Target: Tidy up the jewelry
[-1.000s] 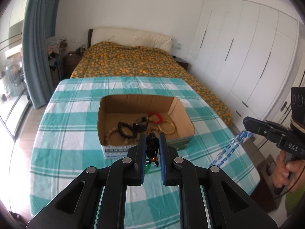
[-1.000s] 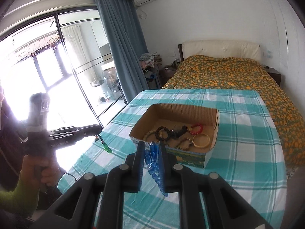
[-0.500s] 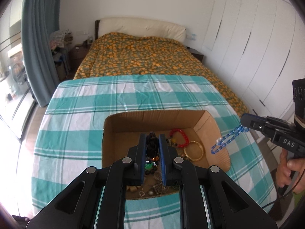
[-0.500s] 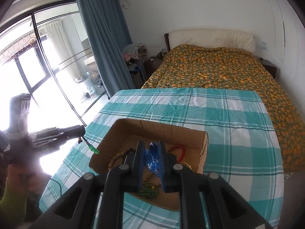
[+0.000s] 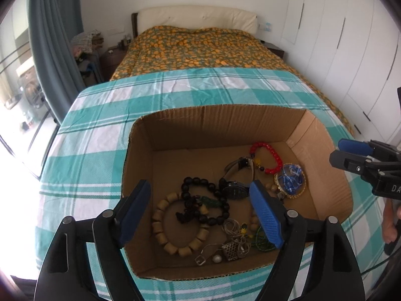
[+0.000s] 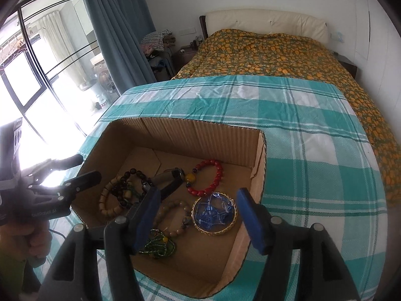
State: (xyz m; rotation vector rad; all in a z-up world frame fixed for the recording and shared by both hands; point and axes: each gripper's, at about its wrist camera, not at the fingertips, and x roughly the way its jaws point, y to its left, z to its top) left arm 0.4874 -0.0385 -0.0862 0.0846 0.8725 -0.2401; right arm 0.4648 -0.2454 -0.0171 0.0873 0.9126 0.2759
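Note:
An open cardboard box (image 5: 218, 128) (image 6: 200, 135) holds several pieces of jewelry. My left gripper (image 5: 200, 213) hangs over its near left part, jaws opening, nothing gripped. Below it lies the black bead bracelet (image 5: 200, 200) with a green pendant, beside a tan wooden bracelet (image 5: 160, 223) and a wristwatch (image 5: 233, 188). My right gripper (image 6: 199, 219) hangs over the box's right end, jaws opening and empty. Under it the blue bead chain (image 6: 214, 212) rests inside a gold bangle (image 6: 200, 227). A red bead bracelet (image 6: 215, 175) lies behind.
The box sits on a table with a teal checked cloth (image 5: 105, 130). Beyond it is a bed (image 5: 200, 47) with an orange-patterned cover. White wardrobe doors (image 5: 351, 50) stand to the right, a blue curtain (image 6: 115, 25) and glass doors to the left. A person's hand (image 5: 391, 220) holds the right gripper.
Both grippers came down over the box and opened. The black bead bracelet left the left gripper and the blue chain left the right one; both now lie in the box.

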